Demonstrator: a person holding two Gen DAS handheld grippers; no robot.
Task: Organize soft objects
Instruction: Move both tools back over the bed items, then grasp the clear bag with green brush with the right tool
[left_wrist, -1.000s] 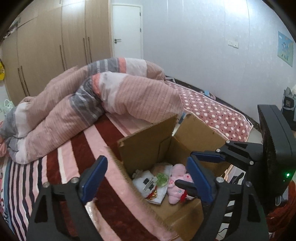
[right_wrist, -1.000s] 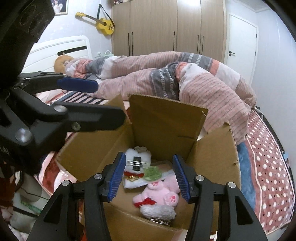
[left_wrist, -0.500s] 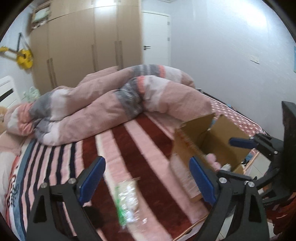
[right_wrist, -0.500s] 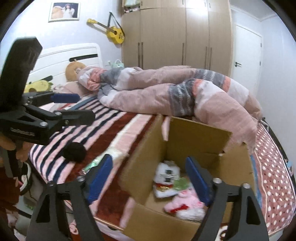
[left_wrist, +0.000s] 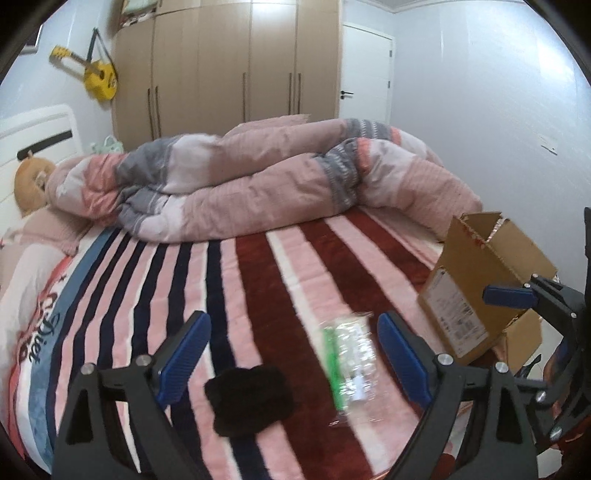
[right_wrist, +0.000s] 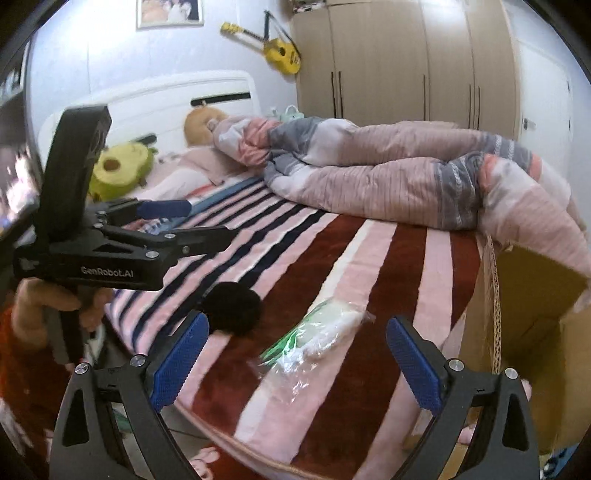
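Observation:
A black fuzzy soft object (left_wrist: 249, 393) lies on the striped blanket near the bed's front edge; it also shows in the right wrist view (right_wrist: 232, 308). A clear plastic bag with green and white contents (left_wrist: 347, 363) lies to its right, also in the right wrist view (right_wrist: 314, 332). A brown cardboard box (left_wrist: 480, 284) stands at the bed's right edge, also in the right wrist view (right_wrist: 532, 325). My left gripper (left_wrist: 293, 358) is open and empty above both items. My right gripper (right_wrist: 295, 363) is open and empty, hovering over the bag.
A rolled pink and grey duvet (left_wrist: 258, 184) lies across the far half of the bed. Plush toys (right_wrist: 118, 173) sit by the white headboard (right_wrist: 147, 99). Wardrobes (left_wrist: 229, 66) and a door (left_wrist: 365, 74) line the far wall.
Both grippers have swung left, away from the box interior, toward the front of the bed. The black soft object and plastic bag have come into view. Both stay open and empty.

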